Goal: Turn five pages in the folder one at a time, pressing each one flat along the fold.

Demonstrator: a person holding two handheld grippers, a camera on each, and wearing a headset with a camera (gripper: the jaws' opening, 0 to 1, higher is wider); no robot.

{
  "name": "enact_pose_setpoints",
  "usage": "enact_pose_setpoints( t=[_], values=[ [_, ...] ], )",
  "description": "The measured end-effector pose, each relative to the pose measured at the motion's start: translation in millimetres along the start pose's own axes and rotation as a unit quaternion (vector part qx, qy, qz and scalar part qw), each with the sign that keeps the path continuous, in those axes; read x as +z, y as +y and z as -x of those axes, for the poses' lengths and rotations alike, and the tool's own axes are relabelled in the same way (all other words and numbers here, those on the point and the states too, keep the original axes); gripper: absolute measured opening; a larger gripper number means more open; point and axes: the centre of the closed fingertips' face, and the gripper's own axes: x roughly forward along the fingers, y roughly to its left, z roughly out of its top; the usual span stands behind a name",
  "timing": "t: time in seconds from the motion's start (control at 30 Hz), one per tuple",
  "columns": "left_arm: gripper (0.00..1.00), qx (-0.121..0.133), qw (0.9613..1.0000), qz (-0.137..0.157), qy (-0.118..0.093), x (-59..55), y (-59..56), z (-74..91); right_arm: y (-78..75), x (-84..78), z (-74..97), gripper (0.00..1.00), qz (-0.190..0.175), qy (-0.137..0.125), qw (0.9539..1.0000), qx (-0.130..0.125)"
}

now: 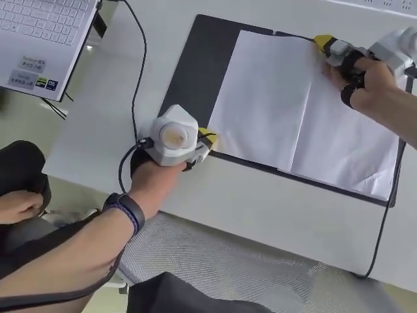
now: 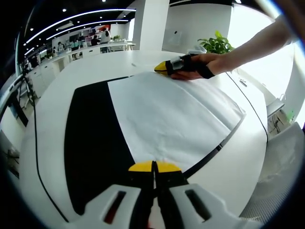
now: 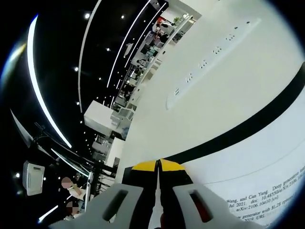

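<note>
Folder (image 1: 195,72): open flat on the white desk (image 1: 228,202), turned at an angle to the desk edge, black cover showing as a broad band at the left and a thin rim along the near side.

Left page (image 1: 260,98): white and blank, lying flat over the cover.

Right page (image 1: 345,143): white, creased near its lower right corner; the right gripper view shows small printed text (image 3: 267,200) on it.

Fold (image 1: 301,124): runs from the far edge of the pages down to the near edge, between the two pages.

Left gripper (image 1: 207,138): held in the left hand (image 1: 153,179), placed at the near left corner of the left page. Its yellow-tipped fingers (image 2: 140,167) are drawn together with no gap, right at the paper's edge. Whether any paper lies between them cannot be told.

Right gripper (image 1: 324,43): held in the right hand (image 1: 365,81), which wears a black fingerless glove. It sits at the far edge of the pages, just right of the top of the fold. Its fingers (image 3: 143,167) are pressed together, tips at the paper.

Laptop (image 1: 39,39): white, at the far left corner of the desk, well apart from the folder.

Cable (image 1: 137,78): black, crossing the desk left of the folder to the left gripper.

Wristband (image 1: 127,208): dark, on the left wrist.

Mesh chair (image 1: 228,267): grey, below the near desk edge.

Potted plant (image 2: 217,44): green, beyond the desk in the left gripper view.
</note>
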Motion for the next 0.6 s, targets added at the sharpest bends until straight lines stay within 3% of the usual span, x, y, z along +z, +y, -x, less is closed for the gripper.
enact_pose_setpoints(
  t=[0.2,0.3,0.37,0.6],
  values=[
    [0.00,-0.002,1.0000,-0.001,0.001,-0.1,0.2,-0.3,-0.9,-2.5,0.3,0.00,0.012,0.008,0.9999,0.002],
    [0.00,-0.002,1.0000,-0.001,0.002,0.2,0.0,0.1,2.5,-14.1,4.3,0.00,0.031,0.030,0.9990,0.008],
    [0.00,-0.002,1.0000,0.000,0.001,0.6,-0.4,0.8,5.7,-25.8,8.3,0.00,0.064,0.056,0.9963,0.015],
    [0.00,-0.003,1.0000,0.001,0.001,0.3,0.5,0.1,14.2,-48.3,21.8,0.00,0.082,0.080,0.9931,0.026]
  ],
)
